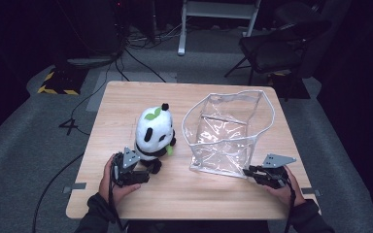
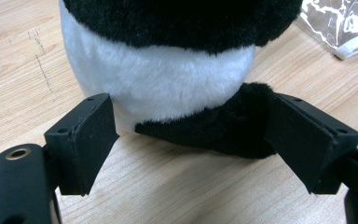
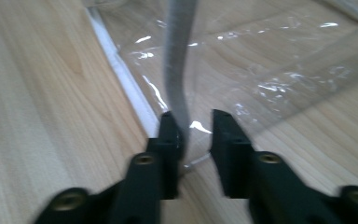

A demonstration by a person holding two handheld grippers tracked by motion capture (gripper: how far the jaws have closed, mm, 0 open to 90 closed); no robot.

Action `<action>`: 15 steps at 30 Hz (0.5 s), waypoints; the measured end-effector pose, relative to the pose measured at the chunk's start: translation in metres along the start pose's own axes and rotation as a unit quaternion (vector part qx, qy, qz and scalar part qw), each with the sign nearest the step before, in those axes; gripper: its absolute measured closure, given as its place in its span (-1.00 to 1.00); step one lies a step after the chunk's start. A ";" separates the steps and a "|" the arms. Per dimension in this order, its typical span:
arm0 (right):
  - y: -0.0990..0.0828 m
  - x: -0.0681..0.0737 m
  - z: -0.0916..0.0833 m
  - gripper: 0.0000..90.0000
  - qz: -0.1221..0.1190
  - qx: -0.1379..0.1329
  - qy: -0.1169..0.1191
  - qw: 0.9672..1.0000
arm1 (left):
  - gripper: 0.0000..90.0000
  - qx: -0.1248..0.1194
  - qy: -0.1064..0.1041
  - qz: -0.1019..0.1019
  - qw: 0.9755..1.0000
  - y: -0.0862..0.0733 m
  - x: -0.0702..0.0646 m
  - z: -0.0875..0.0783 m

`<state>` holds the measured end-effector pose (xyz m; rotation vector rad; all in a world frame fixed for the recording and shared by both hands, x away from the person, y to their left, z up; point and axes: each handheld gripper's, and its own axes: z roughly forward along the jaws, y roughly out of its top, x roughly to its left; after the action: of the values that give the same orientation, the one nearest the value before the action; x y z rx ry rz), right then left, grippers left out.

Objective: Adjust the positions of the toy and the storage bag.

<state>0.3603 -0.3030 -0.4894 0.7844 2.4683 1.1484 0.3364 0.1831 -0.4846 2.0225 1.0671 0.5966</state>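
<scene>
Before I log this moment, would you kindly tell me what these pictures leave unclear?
- Panda plush: head cut off by the top edge in the left claw view.
- Right claw on the clear bag: motion blur in the right claw view hides whether it pinches the bag's rim.
- Left claw: too small in the high view to judge contact with the plush.

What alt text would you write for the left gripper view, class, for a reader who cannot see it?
A plush panda sits on a wooden table, seen close from low down, with the left gripper open and its two black jaws either side of the toy's white belly and black foot. The corner of a clear plastic bag lies at the upper right.
</scene>
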 end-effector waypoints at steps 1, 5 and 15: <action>-0.002 -0.003 -0.005 0.26 0.010 0.000 -0.005 1.000 | -0.64 -0.003 -0.001 -0.001 1.000 0.000 0.000 -0.001; -0.008 -0.008 -0.008 -0.05 0.013 0.010 -0.013 1.000 | -0.65 -0.010 -0.001 -0.004 1.000 0.002 0.000 -0.002; -0.031 -0.032 -0.013 -0.36 0.046 0.040 -0.038 0.997 | -0.65 -0.057 -0.010 -0.009 0.998 0.017 0.005 -0.014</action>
<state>0.3690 -0.3465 -0.5039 0.9553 2.4503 1.0347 0.3377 0.1863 -0.4622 1.9147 1.0158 0.6121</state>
